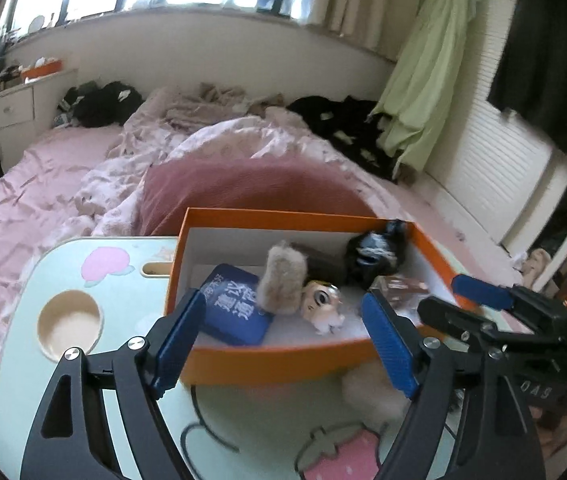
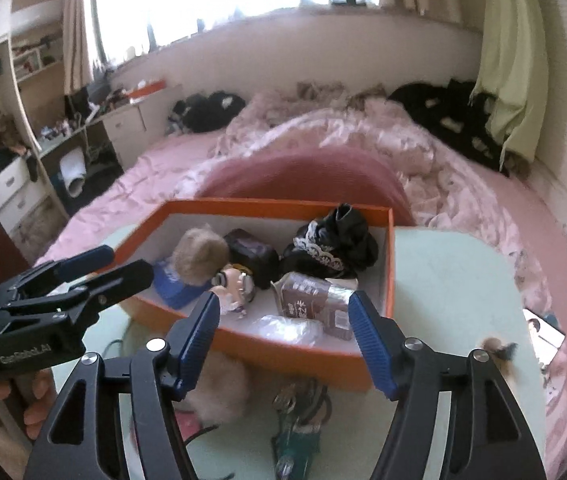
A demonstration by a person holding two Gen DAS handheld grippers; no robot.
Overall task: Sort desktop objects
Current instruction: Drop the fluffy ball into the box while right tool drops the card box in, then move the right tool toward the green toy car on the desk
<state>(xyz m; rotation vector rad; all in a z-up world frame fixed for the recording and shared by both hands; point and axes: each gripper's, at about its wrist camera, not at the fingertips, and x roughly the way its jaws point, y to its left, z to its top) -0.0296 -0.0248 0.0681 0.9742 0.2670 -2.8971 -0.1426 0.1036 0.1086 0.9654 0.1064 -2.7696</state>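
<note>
An orange box [image 1: 283,364] stands on a pale green lap table [image 1: 27,280] set on a bed. In it lie a blue pouch [image 1: 235,308], a beige fluffy piece [image 1: 281,280], a small doll figure [image 1: 321,304], a black lace-trimmed cloth [image 2: 331,240], a dark pouch [image 2: 251,256], a brown carton [image 2: 307,300] and a clear plastic bag [image 2: 287,330]. My left gripper [image 1: 279,300] is open over the box's near wall, holding nothing. My right gripper [image 2: 283,300] is open too, empty, at the box's near right part. Each shows in the other's view: right gripper [image 1: 449,296], left gripper [image 2: 123,264].
In front of the box on the table lie a pale fluffy ball [image 2: 219,388], a teal keyring item [image 2: 295,440] and a dark cable. A phone [image 2: 543,336] and a small dark tuft [image 2: 499,350] sit at the table's right edge. Pink bedding [image 1: 43,184] surrounds the table.
</note>
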